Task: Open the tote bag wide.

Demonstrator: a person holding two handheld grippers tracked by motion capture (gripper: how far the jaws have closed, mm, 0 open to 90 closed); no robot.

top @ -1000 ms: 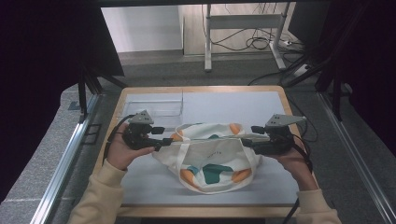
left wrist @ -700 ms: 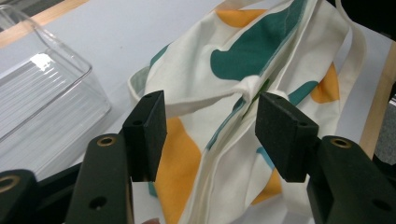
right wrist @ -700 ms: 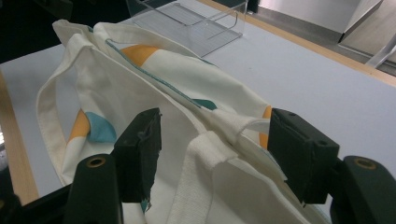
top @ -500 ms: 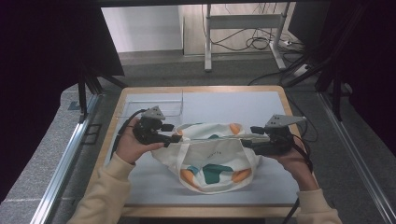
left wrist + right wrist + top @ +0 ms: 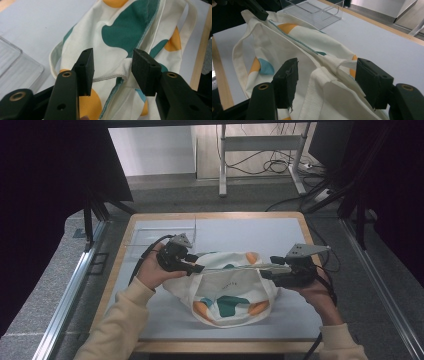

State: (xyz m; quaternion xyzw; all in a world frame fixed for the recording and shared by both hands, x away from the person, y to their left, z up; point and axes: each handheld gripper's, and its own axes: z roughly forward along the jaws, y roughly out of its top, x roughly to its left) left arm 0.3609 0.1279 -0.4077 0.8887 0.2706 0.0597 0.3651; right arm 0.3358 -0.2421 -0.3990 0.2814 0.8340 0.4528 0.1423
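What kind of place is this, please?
Probably a lab or workshop recording station: a wood-edged table boxed in by dark curtains, loose cables on the bare floor, and a cloth tote bag as practice object.

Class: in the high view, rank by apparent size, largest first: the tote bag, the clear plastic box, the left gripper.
1. Tote bag
2. Clear plastic box, though its see-through outline is faint
3. Left gripper, clearly the smallest
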